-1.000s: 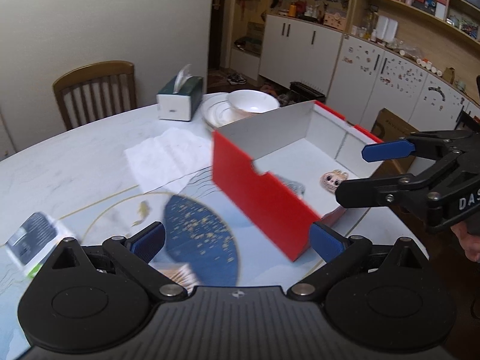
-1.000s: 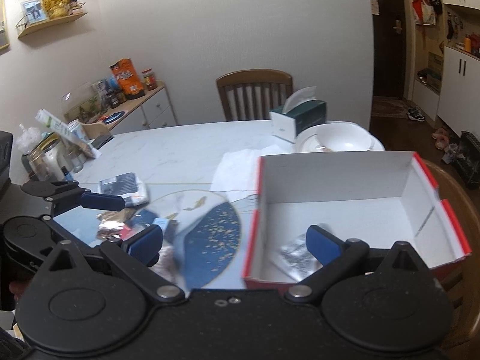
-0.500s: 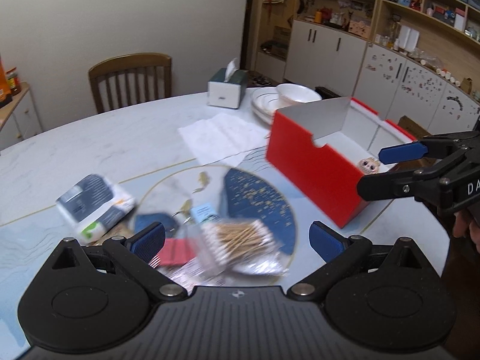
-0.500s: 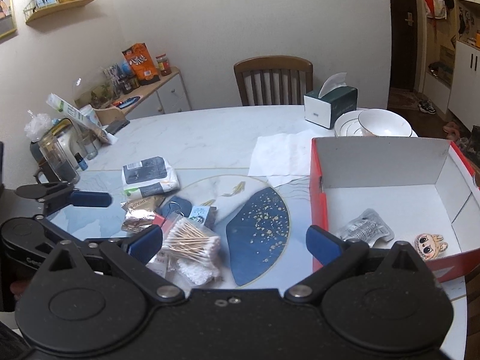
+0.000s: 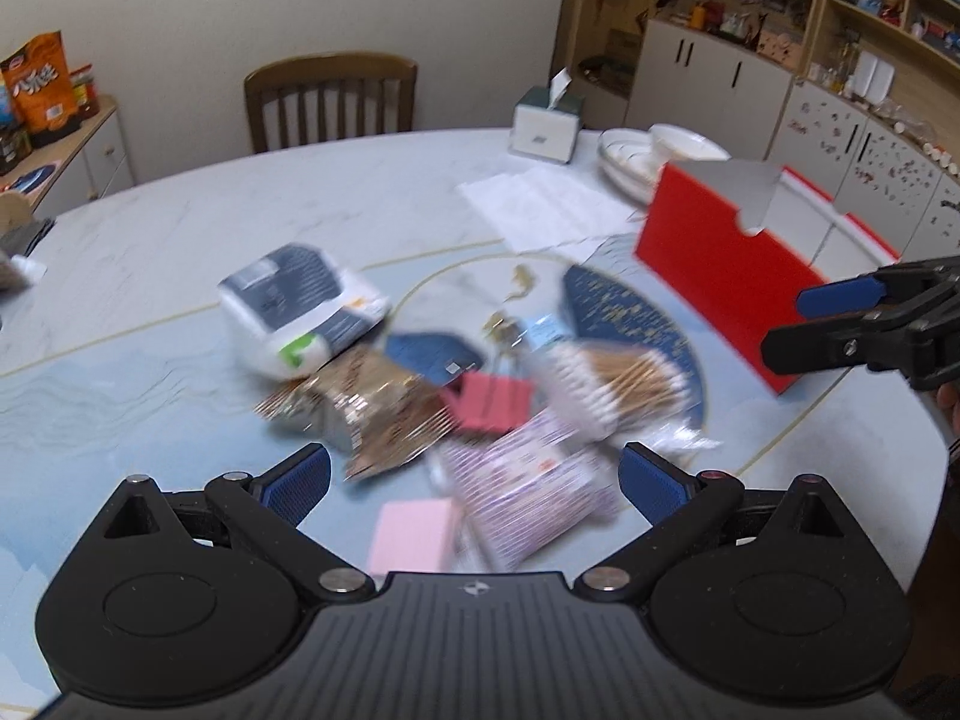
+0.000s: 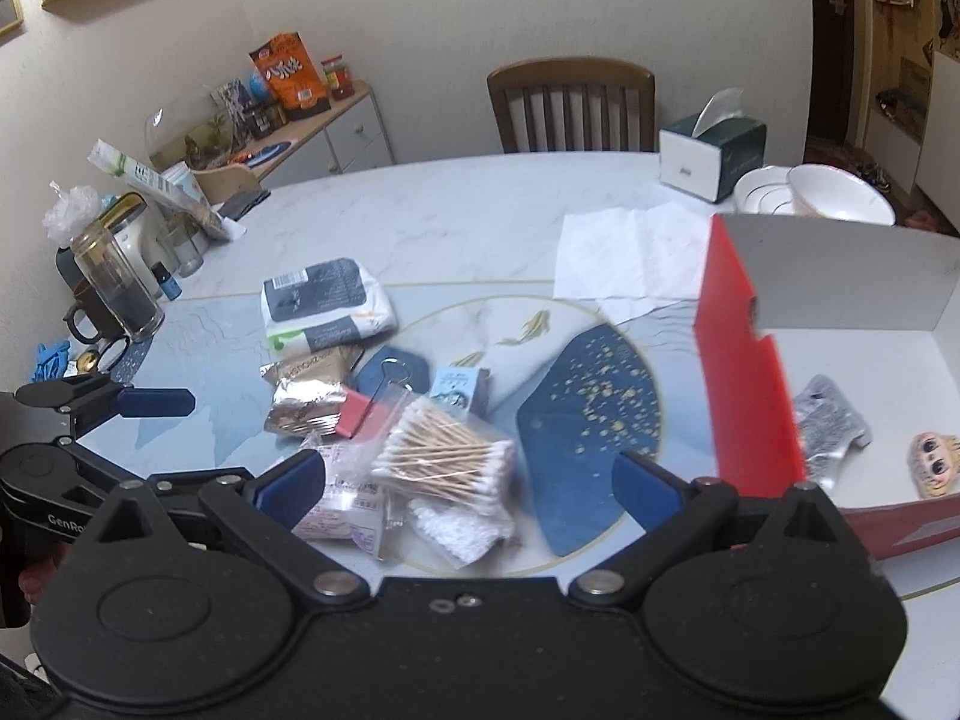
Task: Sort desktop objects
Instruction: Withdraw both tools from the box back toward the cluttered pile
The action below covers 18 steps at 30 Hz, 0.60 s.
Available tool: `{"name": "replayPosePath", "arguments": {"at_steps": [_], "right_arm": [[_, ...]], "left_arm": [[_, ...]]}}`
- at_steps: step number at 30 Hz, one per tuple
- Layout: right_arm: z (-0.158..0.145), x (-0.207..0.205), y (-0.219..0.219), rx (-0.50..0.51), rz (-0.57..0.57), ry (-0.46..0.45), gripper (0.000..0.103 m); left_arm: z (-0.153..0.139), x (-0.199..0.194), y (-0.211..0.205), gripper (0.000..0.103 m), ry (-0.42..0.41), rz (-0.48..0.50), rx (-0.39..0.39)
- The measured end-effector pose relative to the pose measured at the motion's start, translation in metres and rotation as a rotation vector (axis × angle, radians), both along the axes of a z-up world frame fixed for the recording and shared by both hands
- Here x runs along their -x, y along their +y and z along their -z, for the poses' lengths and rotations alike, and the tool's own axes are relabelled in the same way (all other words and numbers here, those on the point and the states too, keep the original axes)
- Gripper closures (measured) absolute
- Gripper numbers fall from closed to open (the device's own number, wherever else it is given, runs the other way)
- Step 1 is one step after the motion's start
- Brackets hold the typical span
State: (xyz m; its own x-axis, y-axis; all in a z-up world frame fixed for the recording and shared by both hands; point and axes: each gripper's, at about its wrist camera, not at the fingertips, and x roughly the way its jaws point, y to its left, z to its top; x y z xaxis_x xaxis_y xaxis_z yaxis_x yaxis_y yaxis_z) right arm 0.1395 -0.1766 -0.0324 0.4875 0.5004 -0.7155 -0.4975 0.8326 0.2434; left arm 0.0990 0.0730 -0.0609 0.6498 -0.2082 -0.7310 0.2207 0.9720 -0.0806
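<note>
A pile of small items lies mid-table: a bag of cotton swabs [image 6: 444, 450] [image 5: 618, 384], a wet-wipes pack [image 6: 324, 306] [image 5: 300, 306], a foil packet [image 6: 306, 402], a red binder clip [image 5: 489, 399] and a pink pad [image 5: 411, 534]. To the right stands the red box [image 6: 750, 372] [image 5: 720, 276], holding a silver packet [image 6: 831, 426] and a doll-face charm [image 6: 933, 462]. My left gripper [image 5: 474, 480] hangs open just short of the pile. My right gripper [image 6: 471, 480] is open over the swabs, holding nothing. Each gripper shows at the edge of the other's view.
A white napkin [image 6: 624, 258], a tissue box [image 6: 711, 159] and stacked bowls [image 6: 822, 198] sit at the far right. Glass jars and a mug [image 6: 114, 288] crowd the table's left edge. A wooden chair [image 6: 570, 105] stands behind the table.
Both views have swung left, away from the red box and onto the pile of items. Both grippers stay open with nothing in them.
</note>
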Motion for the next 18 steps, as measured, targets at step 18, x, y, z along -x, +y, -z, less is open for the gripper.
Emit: {"name": "replayPosePath", "arguments": {"at_steps": [18], "right_arm": [[0.032,-0.026,0.041,0.050,0.061,0.064,0.002]], "left_arm": [[0.053,-0.010,0.036,0.001,0.100,0.023,-0.074]]}}
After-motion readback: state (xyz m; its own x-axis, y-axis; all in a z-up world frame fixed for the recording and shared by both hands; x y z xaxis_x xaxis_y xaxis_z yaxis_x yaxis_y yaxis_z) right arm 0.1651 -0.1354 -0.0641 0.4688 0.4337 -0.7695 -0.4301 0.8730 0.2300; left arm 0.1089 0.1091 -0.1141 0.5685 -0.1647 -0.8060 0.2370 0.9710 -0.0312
